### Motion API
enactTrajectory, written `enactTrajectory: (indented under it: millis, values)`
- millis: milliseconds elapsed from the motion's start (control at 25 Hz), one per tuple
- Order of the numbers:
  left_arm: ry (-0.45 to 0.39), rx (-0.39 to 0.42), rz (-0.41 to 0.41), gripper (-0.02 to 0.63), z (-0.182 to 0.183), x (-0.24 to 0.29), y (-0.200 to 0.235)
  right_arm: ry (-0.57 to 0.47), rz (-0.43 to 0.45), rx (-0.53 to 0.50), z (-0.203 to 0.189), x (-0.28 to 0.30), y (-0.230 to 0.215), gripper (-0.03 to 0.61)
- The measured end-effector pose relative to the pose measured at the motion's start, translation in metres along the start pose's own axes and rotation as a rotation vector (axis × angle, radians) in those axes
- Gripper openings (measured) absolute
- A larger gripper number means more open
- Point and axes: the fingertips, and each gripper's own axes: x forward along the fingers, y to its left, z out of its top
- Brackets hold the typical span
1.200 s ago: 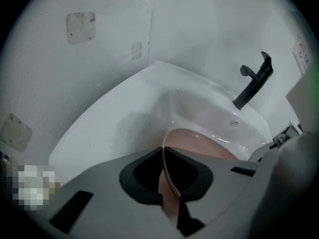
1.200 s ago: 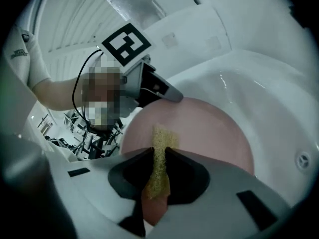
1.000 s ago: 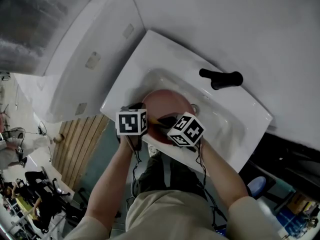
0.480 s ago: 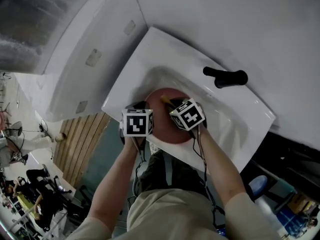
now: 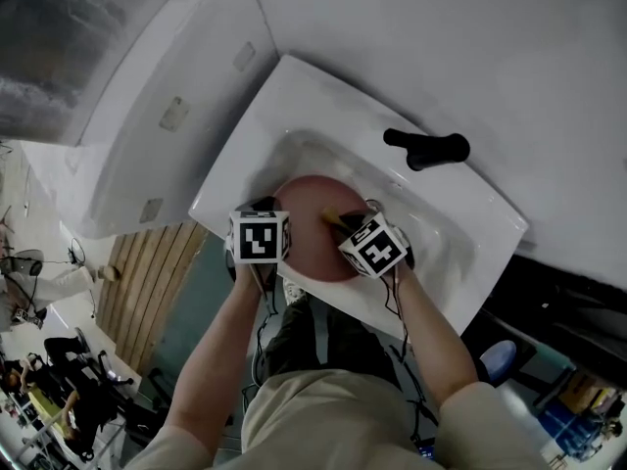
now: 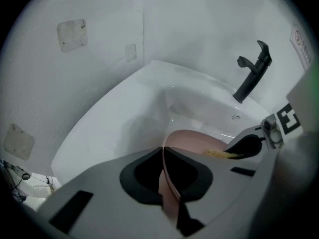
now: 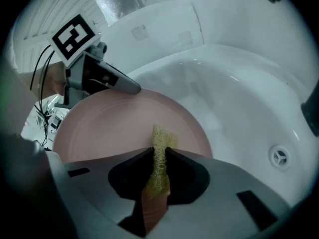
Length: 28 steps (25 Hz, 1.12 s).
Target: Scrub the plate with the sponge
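A pink plate (image 5: 306,238) is held tilted in the white sink (image 5: 294,96). My left gripper (image 5: 274,210) grips its left rim; in the left gripper view the thin rim (image 6: 167,171) runs between the jaws, which are still closing tighter on it. My right gripper (image 5: 343,221) is shut on a yellow sponge (image 7: 160,151), whose tip presses on the plate's face (image 7: 114,128) near its right edge. From the left gripper view the sponge (image 6: 219,154) shows as a yellow scrap under the right gripper's fingers (image 6: 244,146).
A black faucet (image 5: 426,147) stands at the sink's back rim, also seen in the left gripper view (image 6: 251,76). The drain (image 7: 279,157) lies right of the plate. A white tub or counter (image 5: 167,116) adjoins the sink on the left. The person's legs are below.
The right gripper with the sponge slid up over the plate's face, then back toward the near right rim. The left gripper kept its hold on the rim.
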Motion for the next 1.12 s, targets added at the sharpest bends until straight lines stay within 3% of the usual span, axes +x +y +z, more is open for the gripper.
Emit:
enactTrajectory:
  millis: [200, 400, 480, 760, 960, 1040, 1120]
  values:
    - [0.008, 0.029, 0.000, 0.017, -0.005, 0.002, -0.002, -0.060, 0.075, 0.013, 0.008, -0.008, 0.037, 0.074]
    - [-0.005, 0.045, 0.005, 0.018, -0.001, -0.001, -0.003, -0.153, 0.260, 0.080, 0.034, -0.019, 0.075, 0.074]
    - [-0.030, 0.020, -0.014, 0.018, -0.002, -0.002, -0.005, -0.203, 0.287, 0.126, 0.045, -0.026, 0.083, 0.075]
    - [-0.061, -0.081, -0.095, 0.061, -0.006, -0.023, -0.012, -0.347, 0.161, 0.202, 0.063, -0.070, 0.081, 0.075]
    - [-0.089, -0.081, -0.140, 0.085, -0.007, -0.055, -0.016, -0.425, 0.095, 0.213, 0.073, -0.110, 0.081, 0.077]
    - [-0.119, -0.070, -0.144, 0.037, -0.003, -0.073, -0.016, -0.454, 0.070, 0.211, 0.077, -0.128, 0.083, 0.077]
    - [-0.162, -0.053, -0.149, 0.036, 0.006, -0.094, -0.016, -0.487, 0.051, 0.210, 0.082, -0.146, 0.085, 0.077]
